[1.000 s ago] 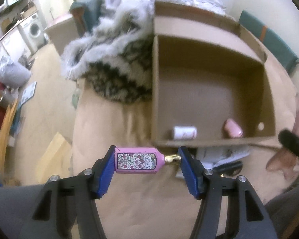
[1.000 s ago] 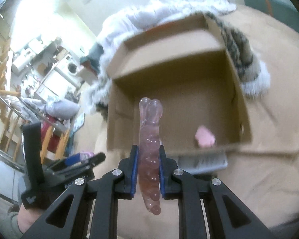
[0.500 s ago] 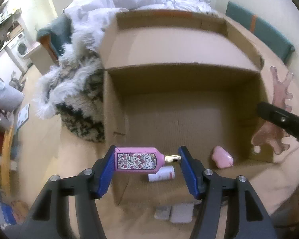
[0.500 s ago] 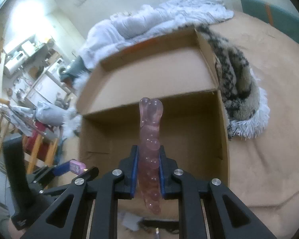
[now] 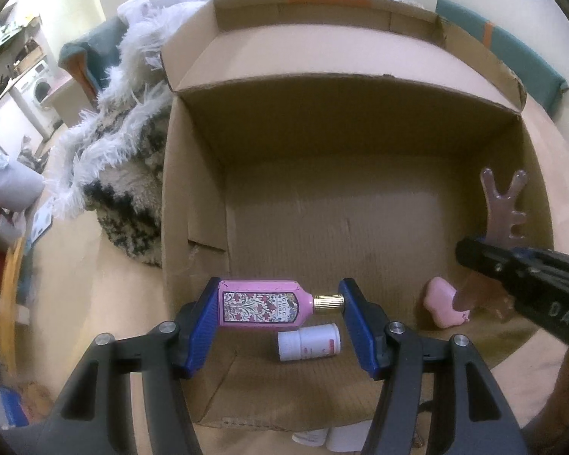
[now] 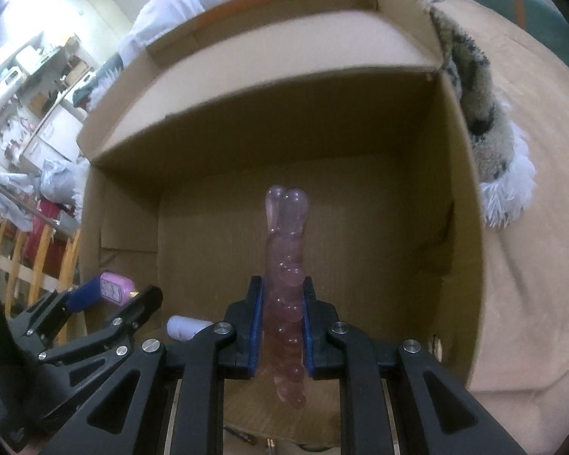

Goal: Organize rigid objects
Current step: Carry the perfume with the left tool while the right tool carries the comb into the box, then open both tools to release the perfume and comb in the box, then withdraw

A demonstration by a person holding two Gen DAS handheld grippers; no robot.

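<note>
My left gripper (image 5: 277, 309) is shut on a pink floral perfume bottle (image 5: 263, 310), held sideways over the near left part of an open cardboard box (image 5: 193, 197). My right gripper (image 6: 282, 326) is shut on a translucent pink hair claw clip (image 6: 286, 265), held above the box (image 6: 462, 227) floor at its near right side. In the left wrist view the right gripper (image 5: 474, 261) and the clip (image 5: 502, 204) show at the right. In the right wrist view the left gripper (image 6: 117, 292) with the bottle (image 6: 113, 287) shows at the lower left.
A white pill bottle (image 5: 309, 341) and a small pink object (image 5: 442, 303) lie on the box floor near the front. A furry black-and-white blanket (image 5: 121, 159) lies against the box's left side. Papers (image 5: 322, 436) lie in front of the box on the tan bed cover (image 6: 531, 227).
Both grippers have moved forward from in front of the box to over its inside, each still holding its object. The box now fills both views.
</note>
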